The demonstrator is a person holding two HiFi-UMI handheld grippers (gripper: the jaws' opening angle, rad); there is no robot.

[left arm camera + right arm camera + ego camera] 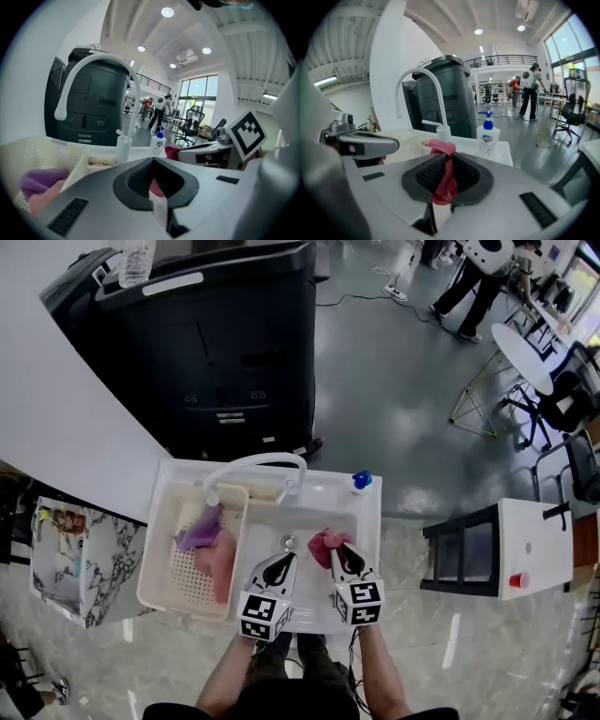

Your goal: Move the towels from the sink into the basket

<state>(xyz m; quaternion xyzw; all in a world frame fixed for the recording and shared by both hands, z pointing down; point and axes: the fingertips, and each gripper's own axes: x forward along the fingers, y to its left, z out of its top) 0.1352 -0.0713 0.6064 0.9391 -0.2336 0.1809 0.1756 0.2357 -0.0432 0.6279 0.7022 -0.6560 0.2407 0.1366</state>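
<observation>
A red towel (323,544) hangs over the white sink (309,507), pinched between the jaws of my right gripper (339,550). In the right gripper view the red towel (443,149) bunches above and below the closed pads of the right gripper (446,157). My left gripper (285,560) hovers over the sink near the drain, shut with nothing in it. The cream perforated basket (159,549) stands left of the sink and holds a purple towel (199,531) and a pink towel (220,568). The left gripper view shows that purple towel (40,180) low at the left.
A white curved faucet (253,463) arches over the sink's back edge, and a soap bottle (361,481) with a blue pump stands at the back right corner. Behind the sink unit is a large black bin (206,343). A white table (534,545) stands to the right.
</observation>
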